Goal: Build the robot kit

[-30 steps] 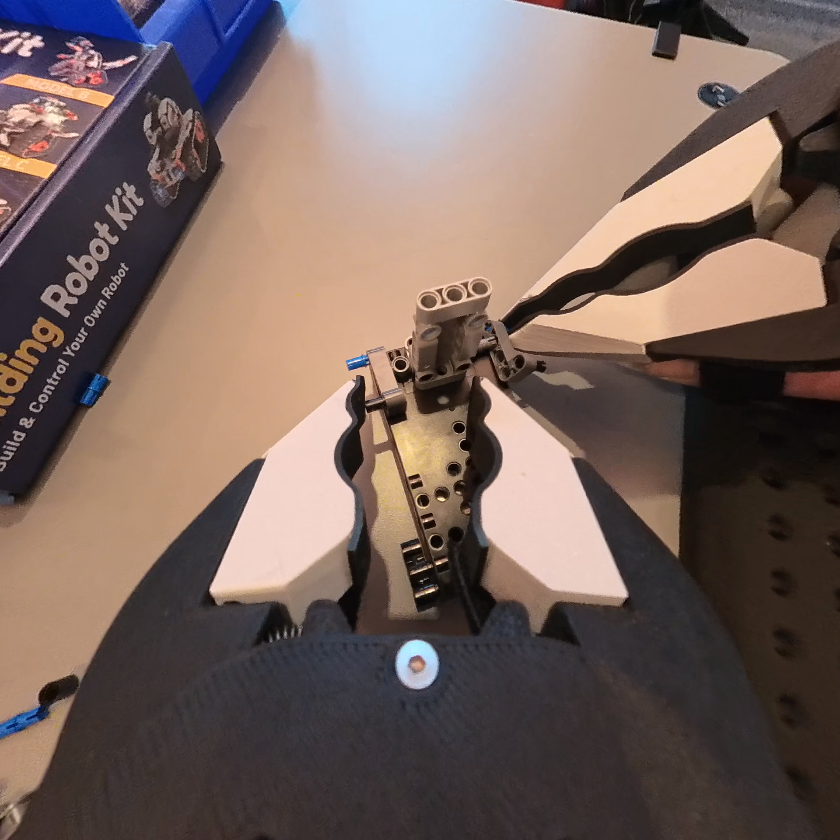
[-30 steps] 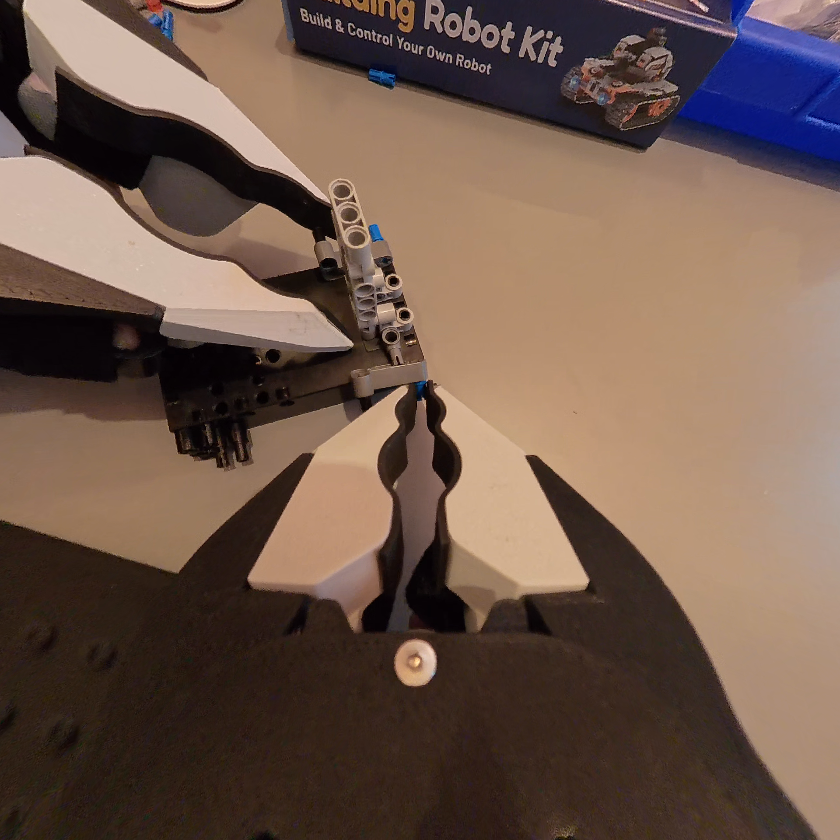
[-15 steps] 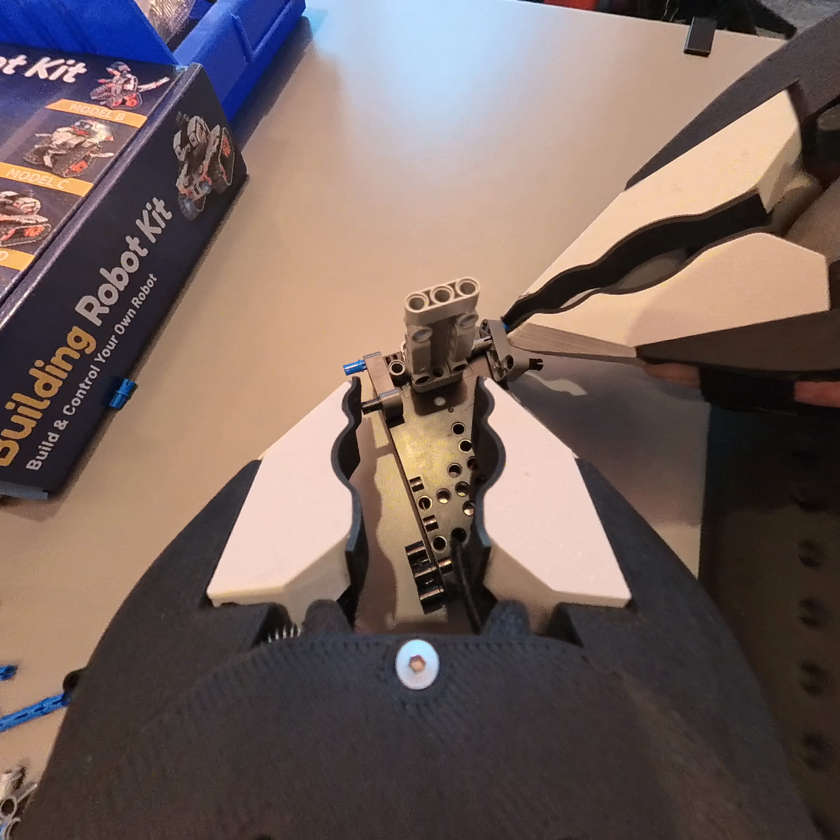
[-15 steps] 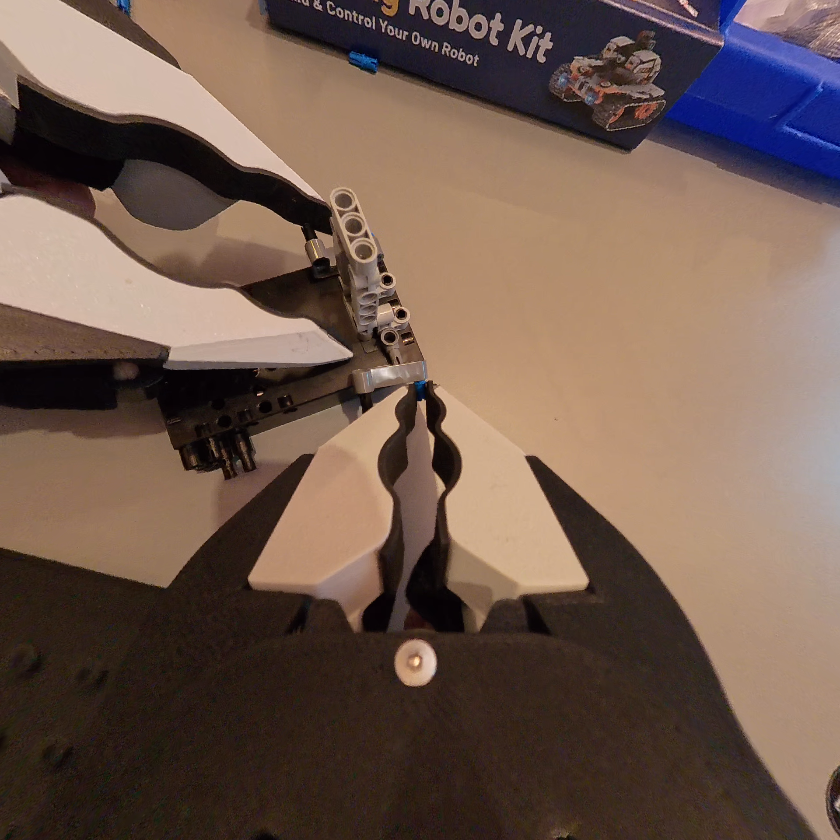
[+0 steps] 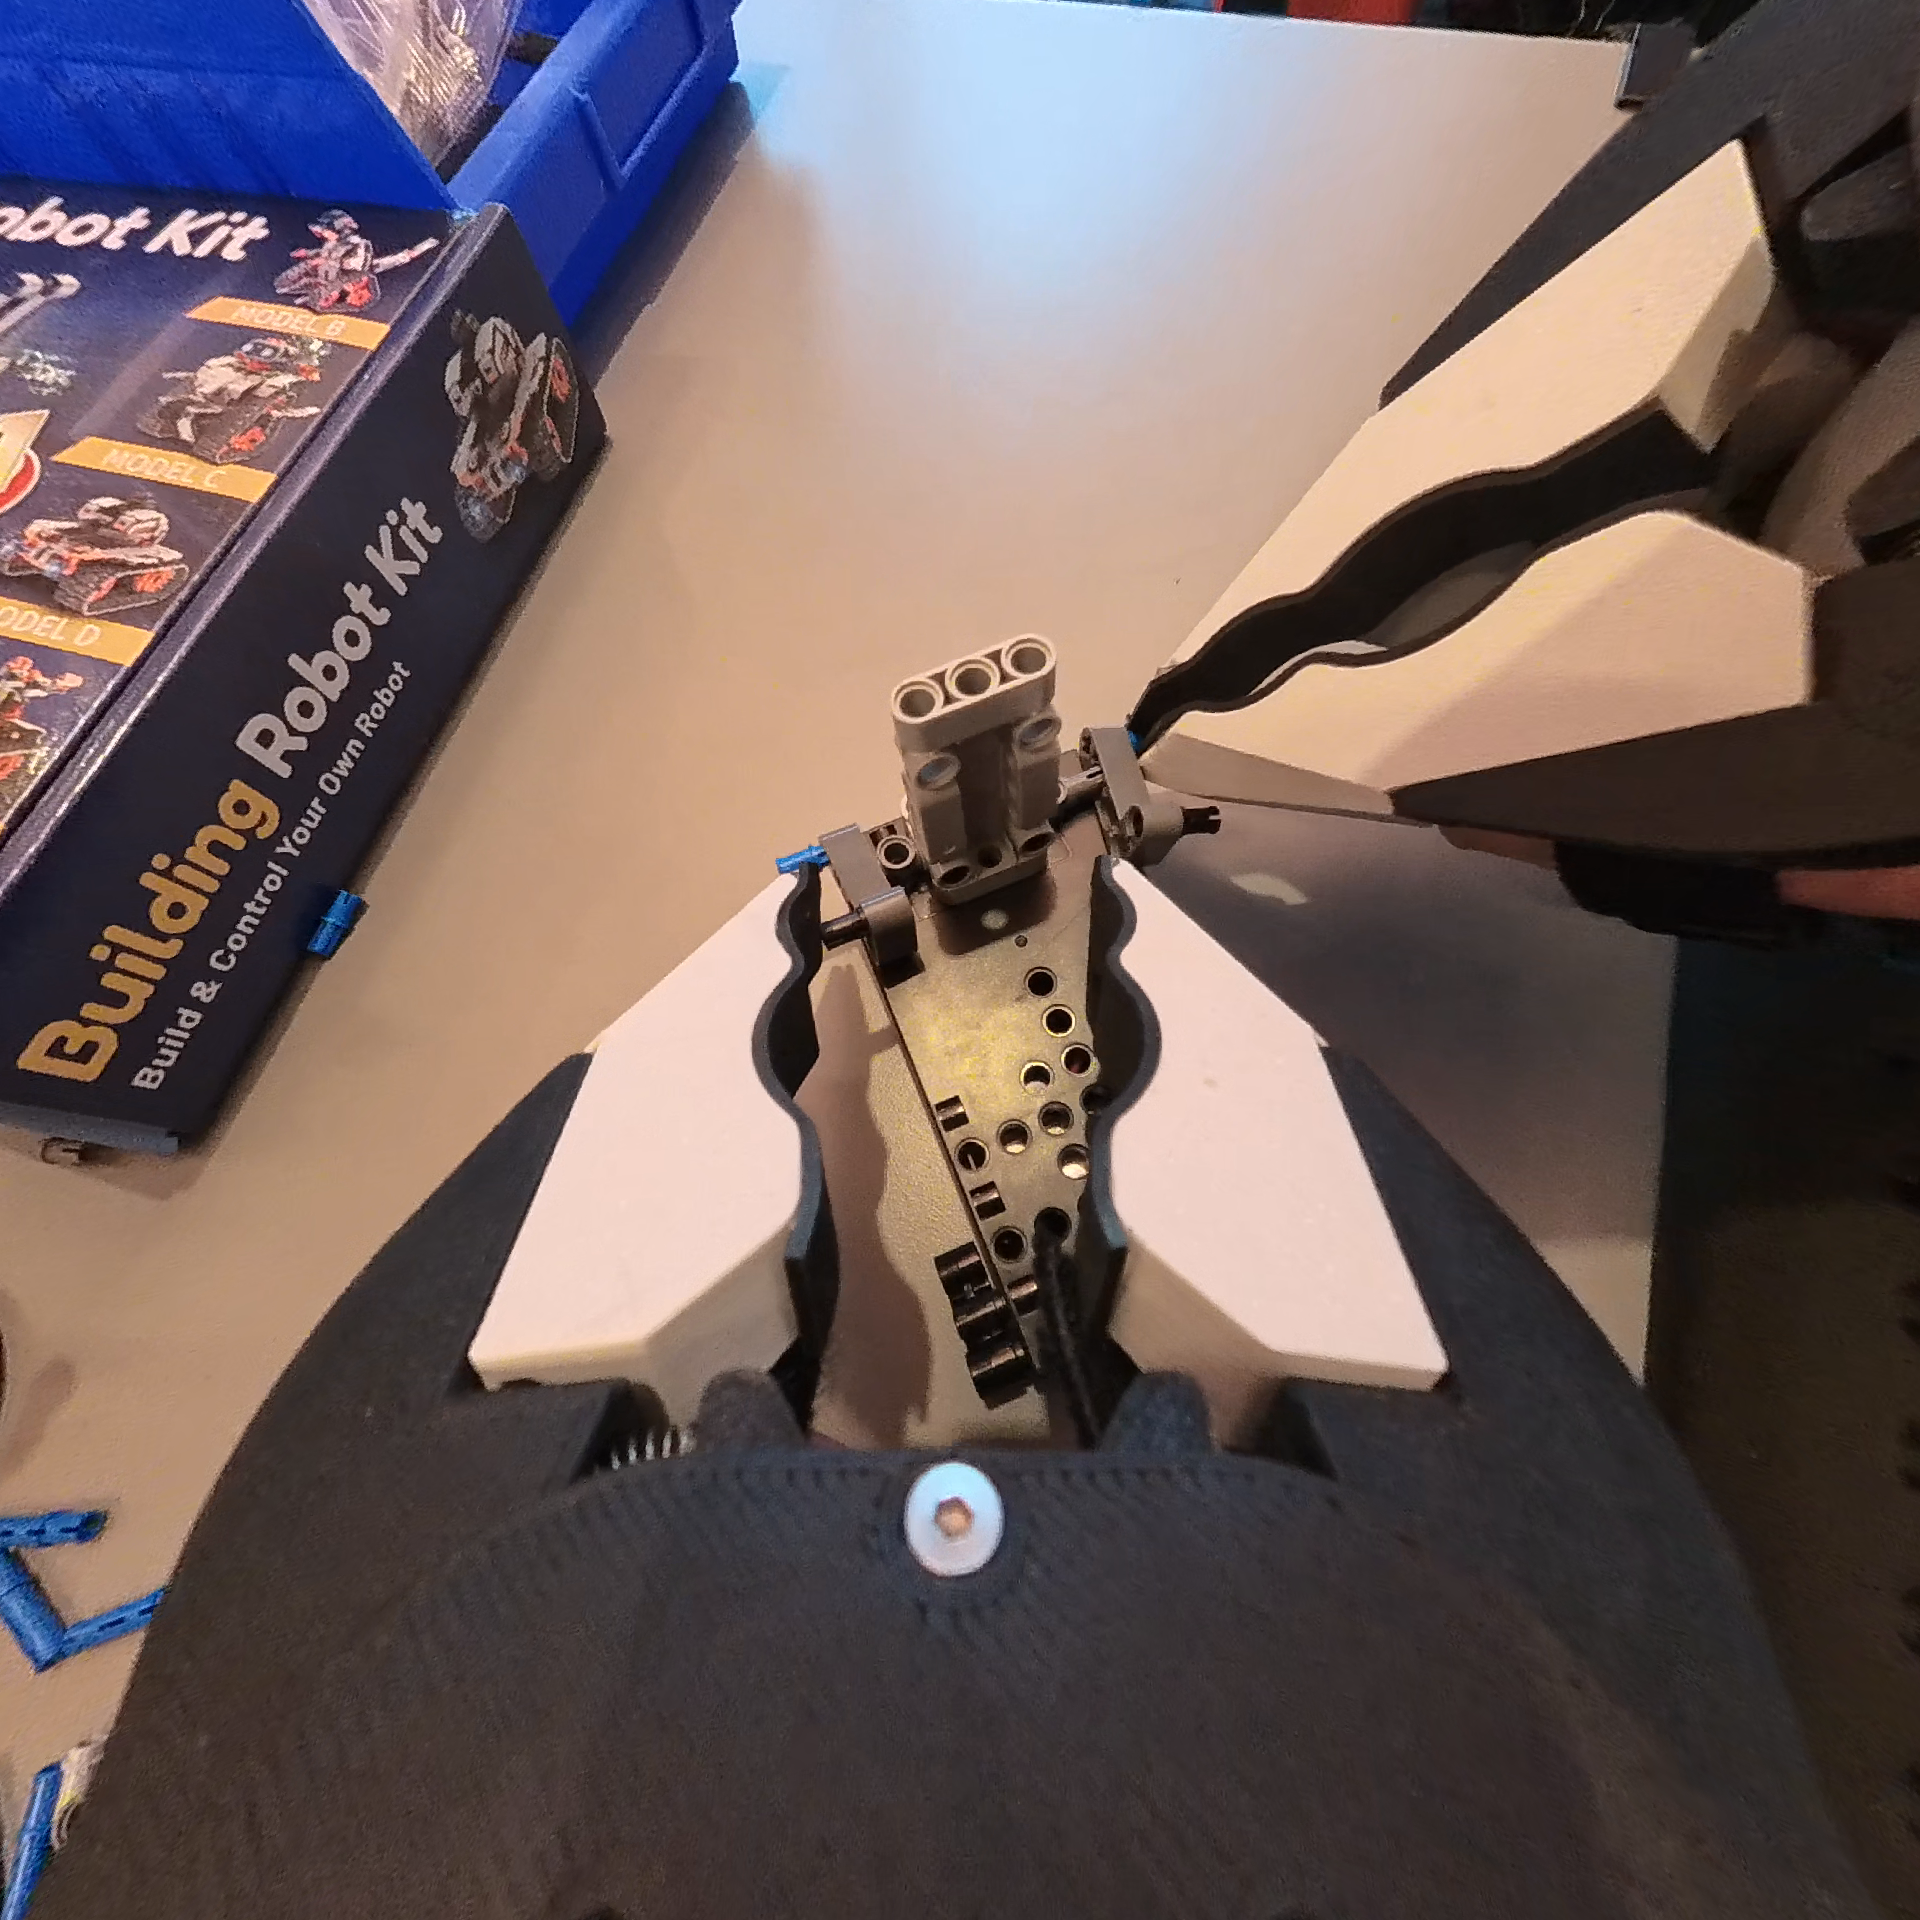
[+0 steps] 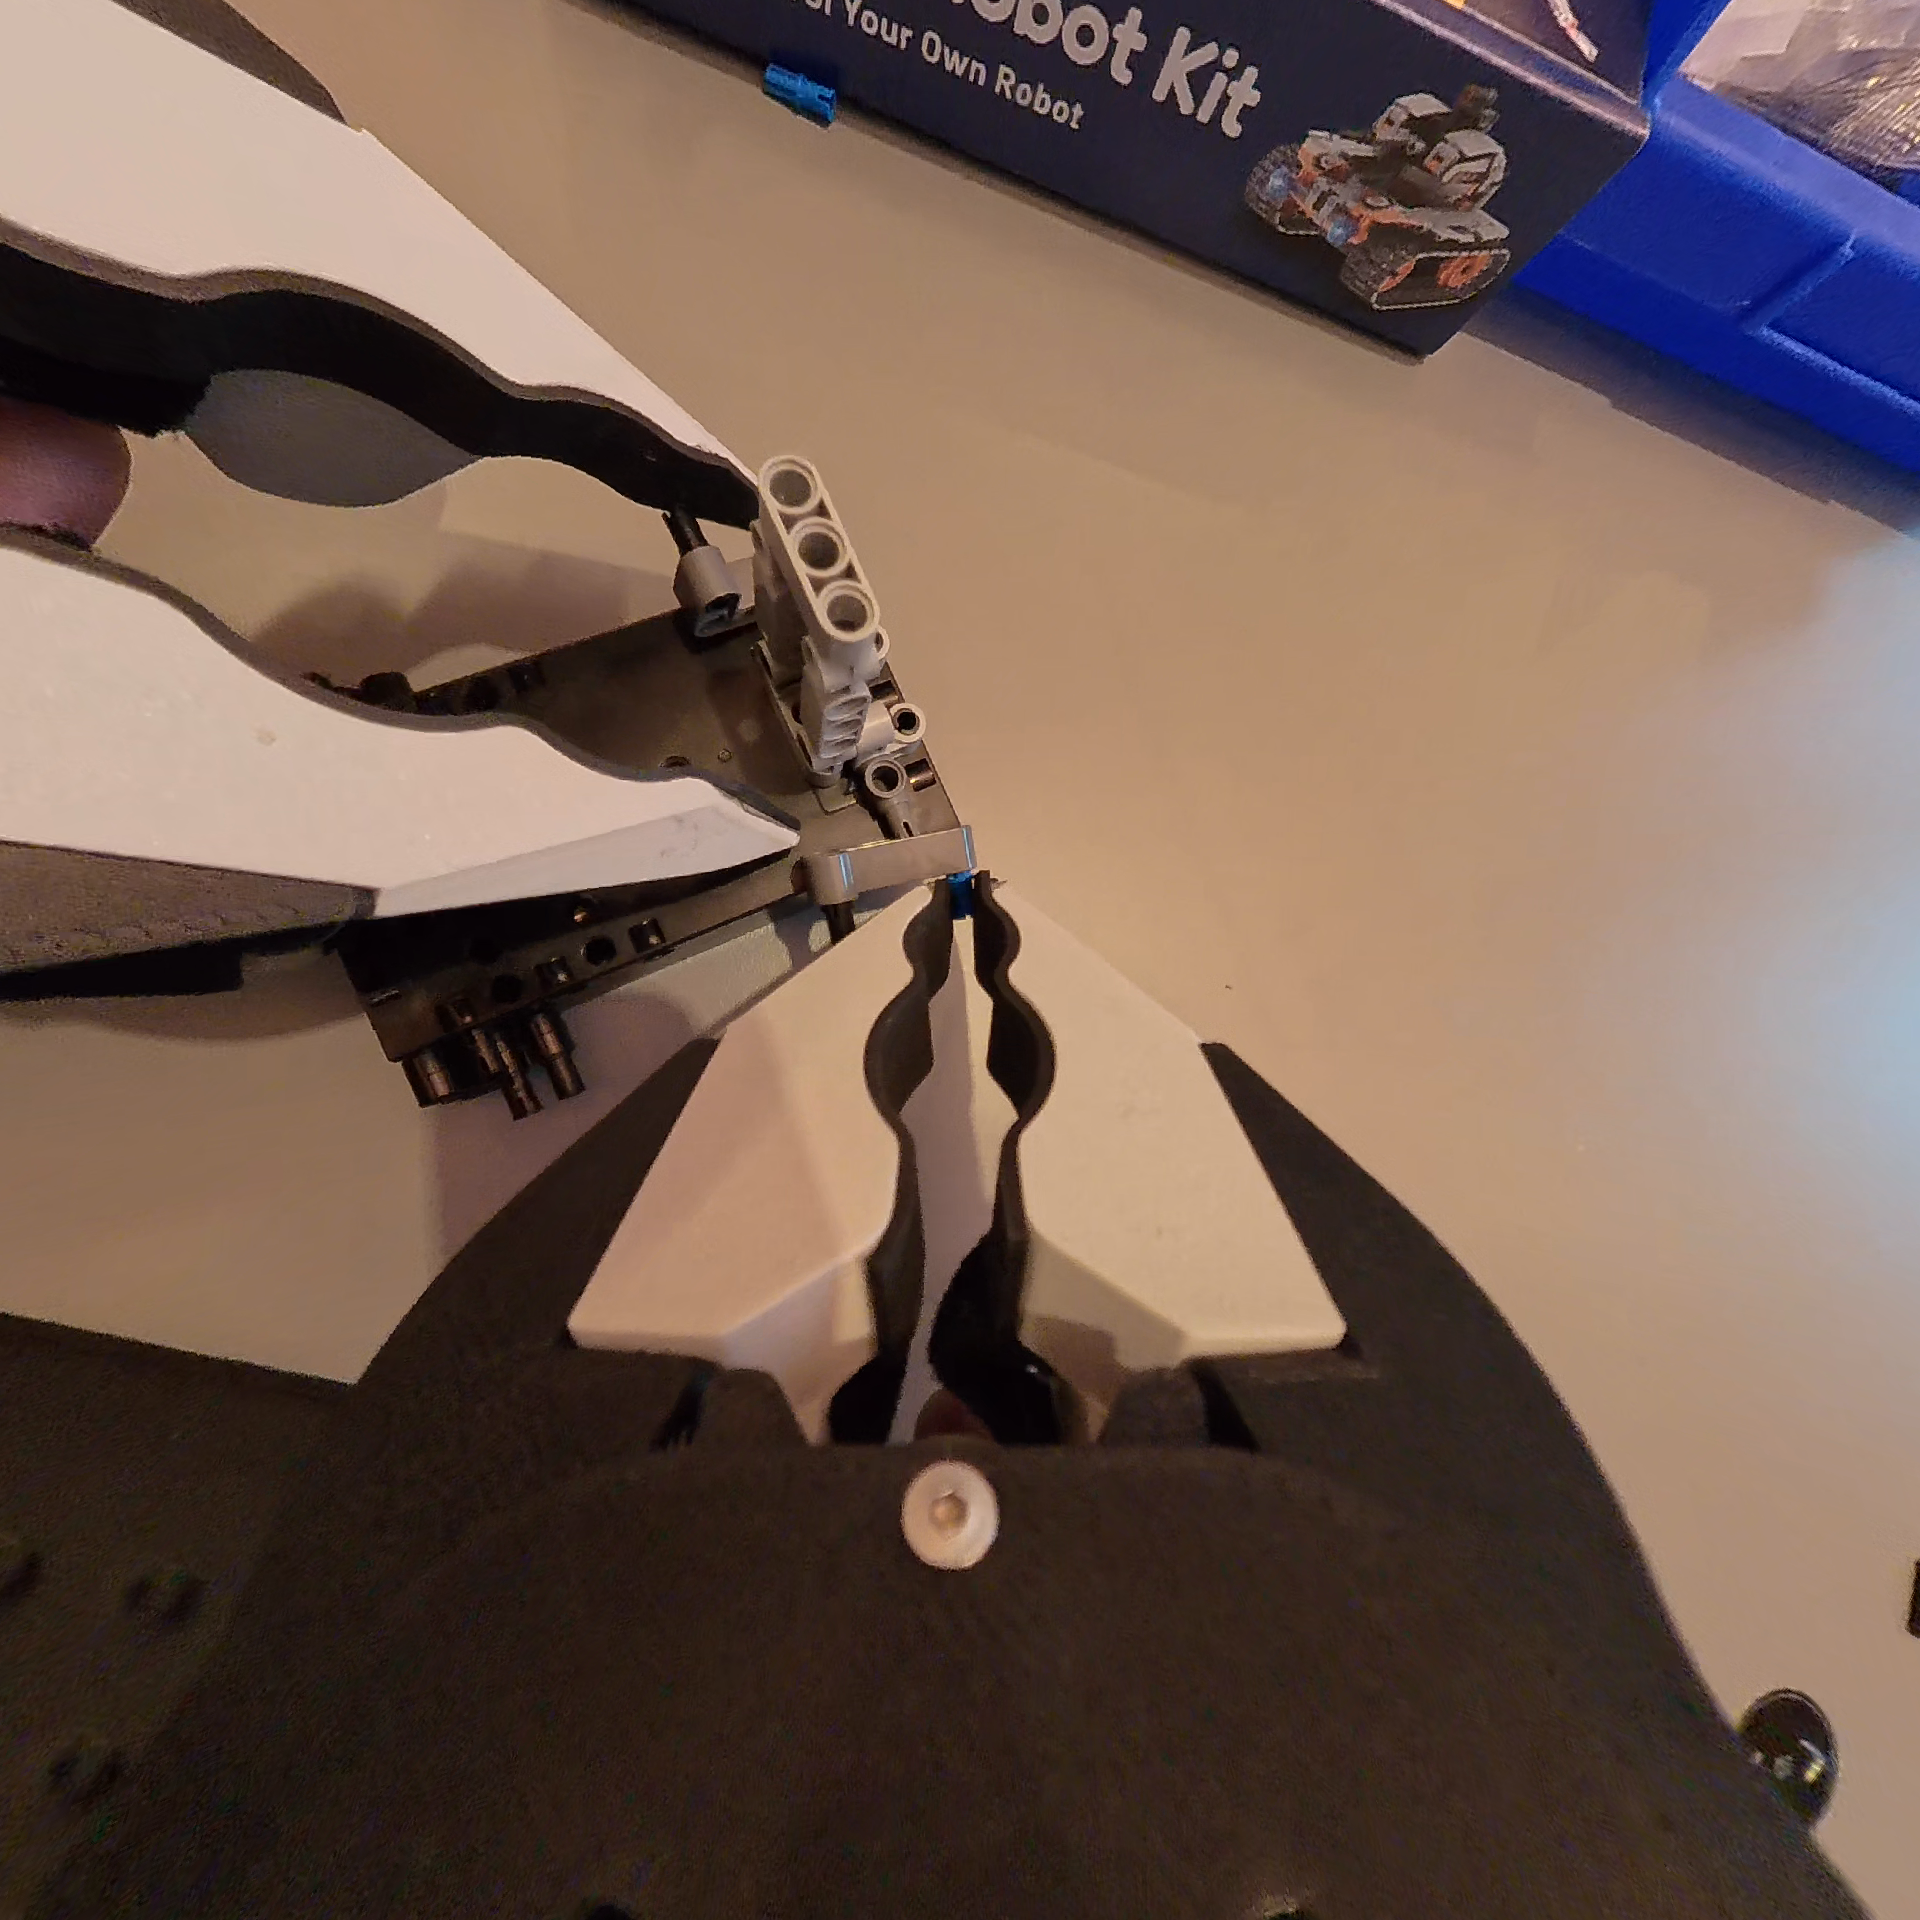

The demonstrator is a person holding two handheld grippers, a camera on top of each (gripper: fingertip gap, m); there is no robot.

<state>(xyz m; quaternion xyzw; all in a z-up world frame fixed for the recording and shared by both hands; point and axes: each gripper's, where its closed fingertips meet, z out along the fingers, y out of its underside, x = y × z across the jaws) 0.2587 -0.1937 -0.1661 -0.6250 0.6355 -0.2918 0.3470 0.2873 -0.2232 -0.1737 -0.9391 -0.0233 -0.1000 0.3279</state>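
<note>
Black perforated building-block plate (image 5: 1023,1049), topped by a grey three-hole beam (image 5: 975,758), sits clamped between the left claw (image 5: 951,883) and is held above the beige surface (image 5: 935,343), seemingly to steady it. At the plate's far corner the right claw (image 6: 961,899), nearly closed, pinches a small blue pin (image 6: 960,894) against a grey connector (image 6: 896,858). Beyond the plate lie a dark blue kit box (image 5: 260,582) and blue bins (image 5: 343,94).

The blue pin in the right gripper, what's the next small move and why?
Probably push the blue pin straight into the grey beam. The right gripper pinches it at the beam's end, while the left gripper clamps the black plate.
</note>
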